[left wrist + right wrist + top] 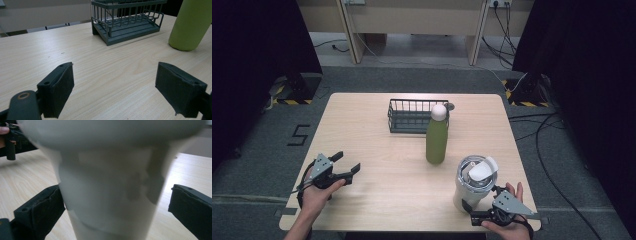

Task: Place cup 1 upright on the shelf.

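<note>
A white tumbler [473,184] with a clear lid stands at the table's front right. My right gripper [469,211] is open around its base. In the right gripper view the tumbler [110,195] stands blurred between the jaws; the left pad [41,211] lies against its wall and the right pad [191,206] stands apart from it. My left gripper [348,161] rests open at the front left with nothing between its pads [58,90]. A green bottle [437,139] with a white cap stands upright mid-table, and also shows at the top right [190,25] of the left gripper view.
A dark wire basket [404,122] sits behind the bottle near the table's far edge, its frame [130,32] ahead of the left jaws. The light wooden table [377,195] ends close behind both hands. The left hand and gripper [10,142] show far off in the right gripper view.
</note>
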A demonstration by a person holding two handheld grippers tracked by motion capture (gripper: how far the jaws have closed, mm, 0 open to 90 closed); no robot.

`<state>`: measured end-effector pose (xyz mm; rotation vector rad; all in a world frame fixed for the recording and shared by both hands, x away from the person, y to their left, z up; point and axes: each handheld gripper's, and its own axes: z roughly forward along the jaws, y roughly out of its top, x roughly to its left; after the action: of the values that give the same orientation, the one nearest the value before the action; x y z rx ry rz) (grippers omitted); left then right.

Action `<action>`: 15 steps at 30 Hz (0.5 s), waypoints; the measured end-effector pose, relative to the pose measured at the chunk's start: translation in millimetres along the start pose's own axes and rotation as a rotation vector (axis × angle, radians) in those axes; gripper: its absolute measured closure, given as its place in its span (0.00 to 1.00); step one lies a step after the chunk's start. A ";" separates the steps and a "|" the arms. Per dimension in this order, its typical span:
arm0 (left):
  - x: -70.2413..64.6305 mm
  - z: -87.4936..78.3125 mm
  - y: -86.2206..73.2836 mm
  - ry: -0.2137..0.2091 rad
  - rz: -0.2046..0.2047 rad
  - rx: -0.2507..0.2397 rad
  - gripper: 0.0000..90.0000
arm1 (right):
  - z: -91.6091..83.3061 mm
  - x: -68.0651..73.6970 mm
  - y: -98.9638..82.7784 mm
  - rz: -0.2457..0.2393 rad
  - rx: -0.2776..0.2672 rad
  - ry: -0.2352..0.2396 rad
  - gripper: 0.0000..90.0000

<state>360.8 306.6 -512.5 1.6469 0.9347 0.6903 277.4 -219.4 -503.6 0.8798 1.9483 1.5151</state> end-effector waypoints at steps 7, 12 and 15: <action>0.2 0.3 -0.2 -0.006 -0.001 0.003 0.17 | 11.9 2.1 1.8 0.000 -0.010 0.005 0.02; -0.7 1.3 -0.2 -0.011 0.002 0.006 0.17 | 15.0 3.4 1.4 0.001 -0.012 0.005 0.11; -0.8 1.9 -0.6 -0.014 0.002 0.007 0.17 | 15.1 4.0 1.4 -0.002 -0.014 -0.002 0.12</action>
<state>361.8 305.0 -513.5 1.6575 0.9263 0.6765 286.1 -206.6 -505.9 0.8729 1.9345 1.5239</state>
